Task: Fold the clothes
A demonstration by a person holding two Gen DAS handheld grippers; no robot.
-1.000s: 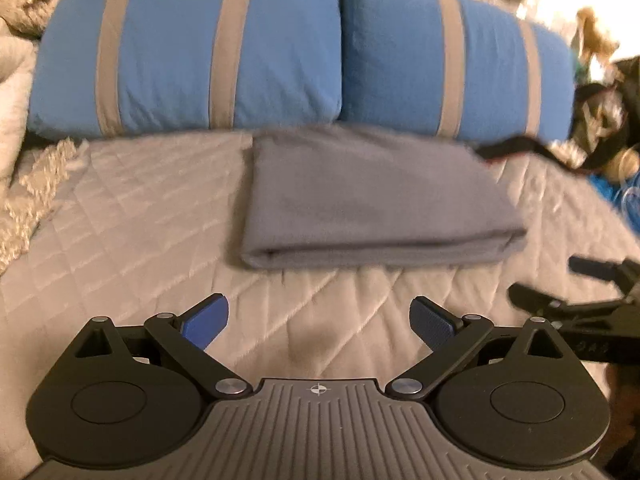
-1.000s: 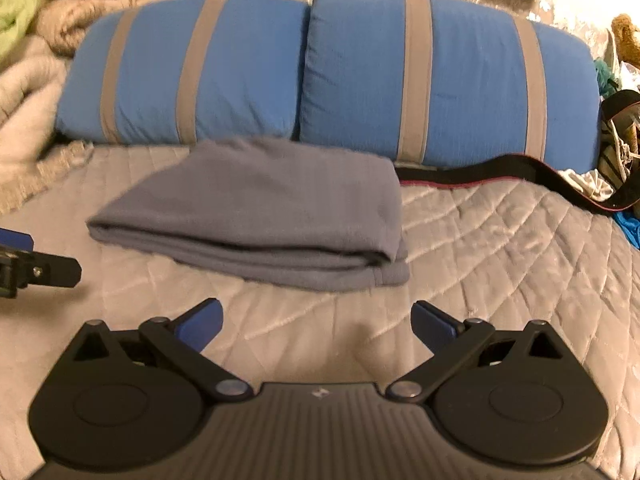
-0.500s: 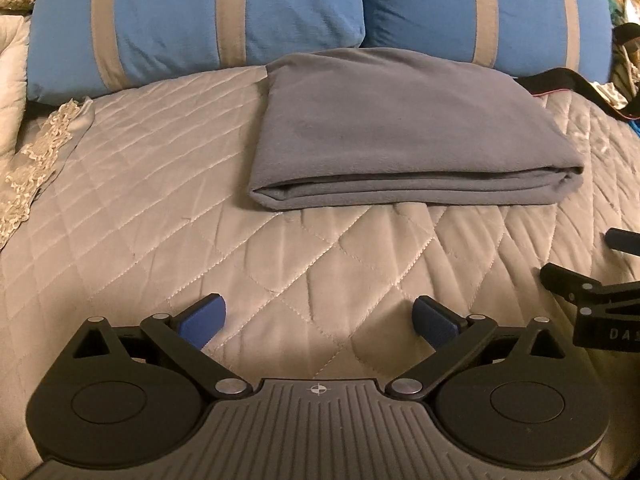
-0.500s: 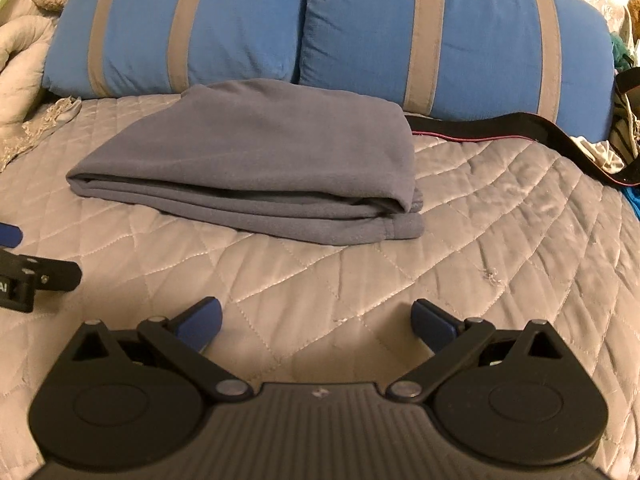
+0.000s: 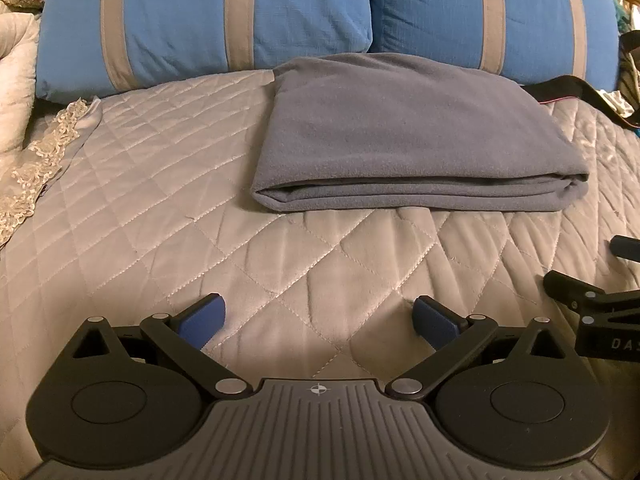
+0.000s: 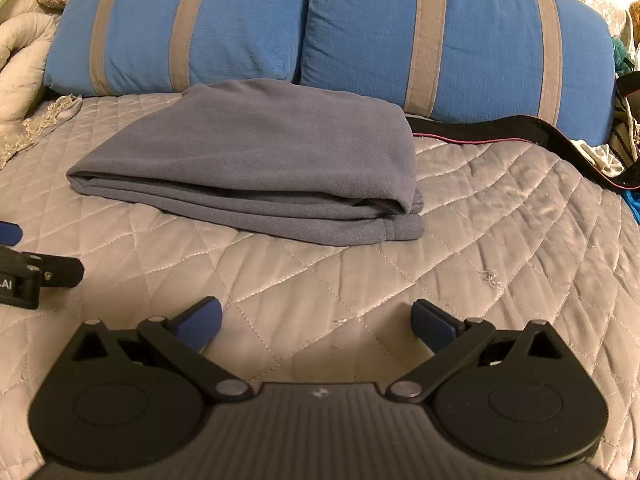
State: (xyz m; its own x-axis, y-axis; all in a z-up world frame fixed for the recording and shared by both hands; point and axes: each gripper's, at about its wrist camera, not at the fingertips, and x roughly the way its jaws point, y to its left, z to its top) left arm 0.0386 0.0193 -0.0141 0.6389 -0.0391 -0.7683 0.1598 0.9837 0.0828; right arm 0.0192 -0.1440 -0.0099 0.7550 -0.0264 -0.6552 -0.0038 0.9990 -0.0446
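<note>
Item: grey garment [image 5: 404, 136], folded flat on the bed [image 5: 168, 208] against the pillows [image 5: 224, 12]; your left hand-held gripper [image 5: 318, 318] and right hand-held gripper [image 6: 316, 320] both gape empty nearby, so next, judge another fold or fetch another piece.

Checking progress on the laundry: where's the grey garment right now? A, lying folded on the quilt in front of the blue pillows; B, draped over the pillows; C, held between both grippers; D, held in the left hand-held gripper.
A: the grey garment lies folded on the quilt, both hand-held grippers open and empty.
</note>
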